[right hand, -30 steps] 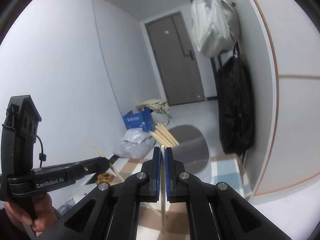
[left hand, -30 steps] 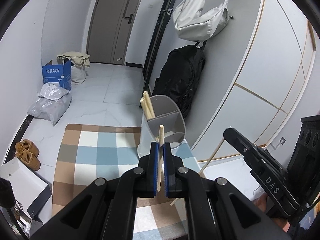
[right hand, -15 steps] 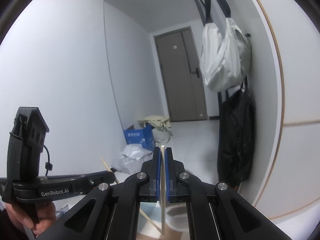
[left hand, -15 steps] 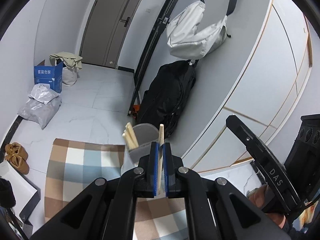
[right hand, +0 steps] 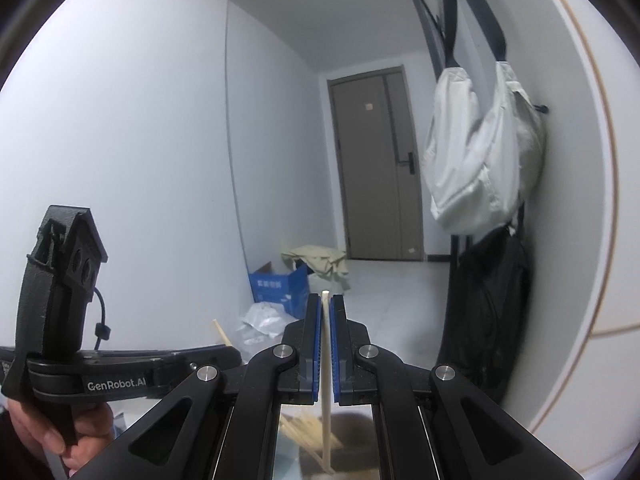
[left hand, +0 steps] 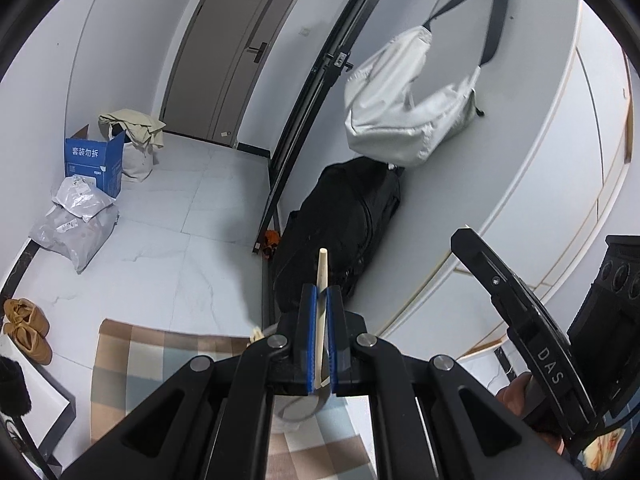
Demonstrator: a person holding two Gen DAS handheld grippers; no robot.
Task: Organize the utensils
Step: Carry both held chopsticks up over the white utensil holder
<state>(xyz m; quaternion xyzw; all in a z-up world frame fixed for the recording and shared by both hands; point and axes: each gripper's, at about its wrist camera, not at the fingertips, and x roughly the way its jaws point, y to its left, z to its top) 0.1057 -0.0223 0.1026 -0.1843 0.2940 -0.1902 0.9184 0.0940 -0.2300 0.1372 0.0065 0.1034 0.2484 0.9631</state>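
The left tool [left hand: 320, 300] is clamped on one upright wooden chopstick [left hand: 322, 272]. The right tool [right hand: 326, 308] grips another chopstick [right hand: 327, 344], above a grey holder [right hand: 352, 456].

From the left wrist view, the door [left hand: 236, 52] stands at twelve o'clock, far behind. The cardboard box [left hand: 94, 160] is at ten o'clock, with the plastic parcels [left hand: 76, 220] just before it. The shoes [left hand: 26, 328] lie at nine o'clock beside the checked cloth [left hand: 160, 364]. The hanging bag [left hand: 408, 120] is at one o'clock, above the backpack [left hand: 344, 232], which leans on the wall. The utensil holder [left hand: 300, 406] stands on the cloth at six o'clock, mostly hidden behind the left gripper [left hand: 319, 308].
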